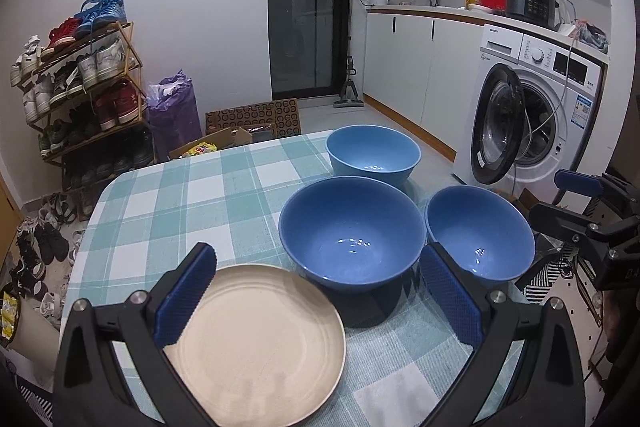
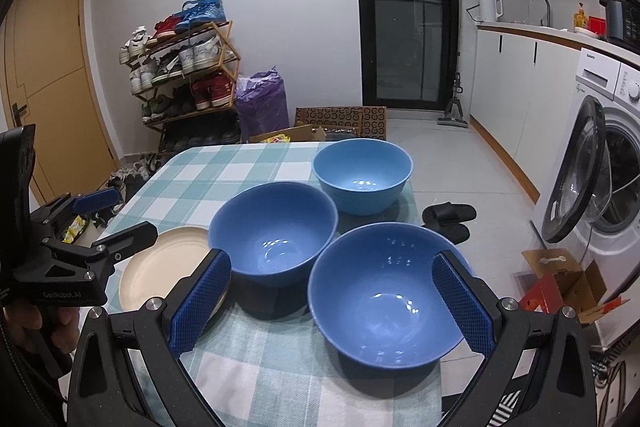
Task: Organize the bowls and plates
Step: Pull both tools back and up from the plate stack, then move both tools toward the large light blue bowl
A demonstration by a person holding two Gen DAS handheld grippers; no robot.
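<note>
Three round bowls stand on the checked counter (image 1: 168, 211): two dark blue bowls (image 1: 352, 231) (image 1: 480, 235) and one light blue bowl (image 1: 373, 155). One round cream plate (image 1: 260, 347) lies there.

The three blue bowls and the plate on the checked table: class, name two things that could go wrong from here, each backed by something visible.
1. The near right bowl sits close to the table's right edge; a nudge from the open right gripper might push it off.
2. The cream plate lies flat, so the open left gripper may slide it rather than grip its rim.
</note>
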